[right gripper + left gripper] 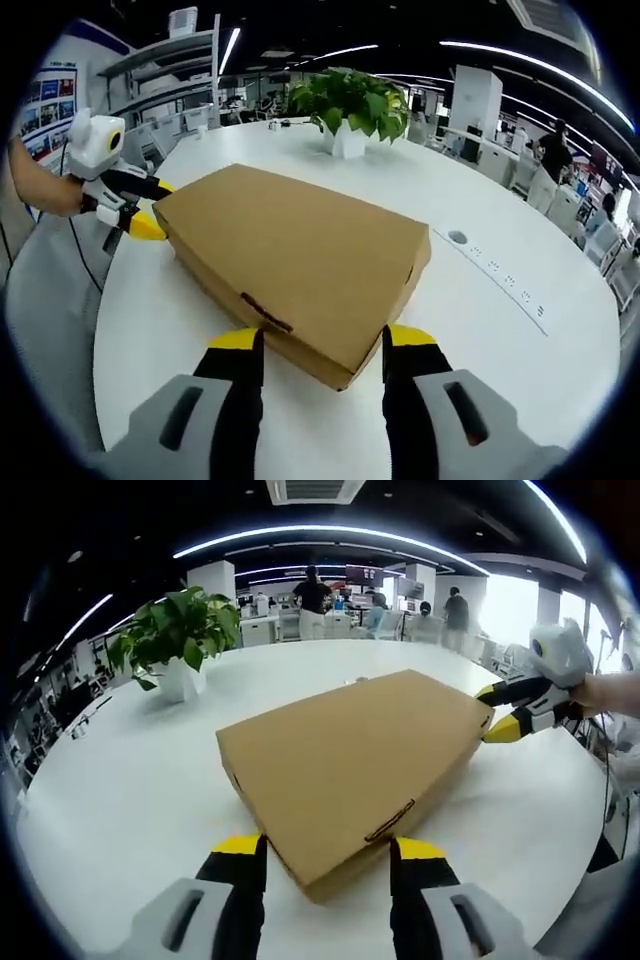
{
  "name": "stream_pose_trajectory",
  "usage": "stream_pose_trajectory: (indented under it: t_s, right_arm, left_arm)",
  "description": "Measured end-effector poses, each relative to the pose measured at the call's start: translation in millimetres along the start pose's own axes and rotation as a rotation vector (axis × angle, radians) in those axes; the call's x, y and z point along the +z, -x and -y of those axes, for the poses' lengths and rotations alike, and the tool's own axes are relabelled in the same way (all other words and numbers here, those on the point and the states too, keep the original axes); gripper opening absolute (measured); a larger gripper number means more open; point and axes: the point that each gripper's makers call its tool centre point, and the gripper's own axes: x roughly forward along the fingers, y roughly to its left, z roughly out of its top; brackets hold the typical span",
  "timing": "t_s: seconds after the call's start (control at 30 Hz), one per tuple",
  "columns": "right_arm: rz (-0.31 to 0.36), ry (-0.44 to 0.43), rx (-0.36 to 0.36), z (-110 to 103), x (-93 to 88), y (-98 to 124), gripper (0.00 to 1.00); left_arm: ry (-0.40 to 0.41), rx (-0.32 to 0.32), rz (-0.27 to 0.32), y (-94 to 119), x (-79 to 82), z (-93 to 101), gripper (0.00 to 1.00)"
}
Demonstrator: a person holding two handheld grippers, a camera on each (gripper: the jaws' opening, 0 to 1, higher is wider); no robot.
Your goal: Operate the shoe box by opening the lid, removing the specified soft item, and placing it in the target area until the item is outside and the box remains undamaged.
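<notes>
Left gripper view: flat brown cardboard shoe box [355, 755], lid closed, lies on the round white table [120, 800]; left gripper [329, 852] jaws spread around its near corner. Right gripper view: right gripper [322, 345] likewise straddles the opposite corner, potted green plant [350, 105] behind.

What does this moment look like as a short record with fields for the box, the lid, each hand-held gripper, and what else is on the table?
box: brown cardboard shoe box on white table
lid: closed
left hand-held gripper: jaws open, straddling one corner of the box
right hand-held gripper: jaws open, straddling the opposite corner
soft item: hidden, box not opened
other: potted plant beyond the box
</notes>
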Motion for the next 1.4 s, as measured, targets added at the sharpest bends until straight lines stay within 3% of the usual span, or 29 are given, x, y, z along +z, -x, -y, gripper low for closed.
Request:
stream_pose_trajectory:
  t_s: [0.47,1.4]
  right_arm:
    - [0.0,-0.074,-0.053,-22.4,-2.5,6.7,0.43]
    - [0.017,-0.21,-0.124,-90.7,-8.5,21.7,0.4]
  left_arm:
    - [-0.035,-0.067,-0.04,4.6,-5.5,-11.7,0.48]
    - [-0.13,-0.188,-0.118,33.8,-25.9,-32.8,0.47]
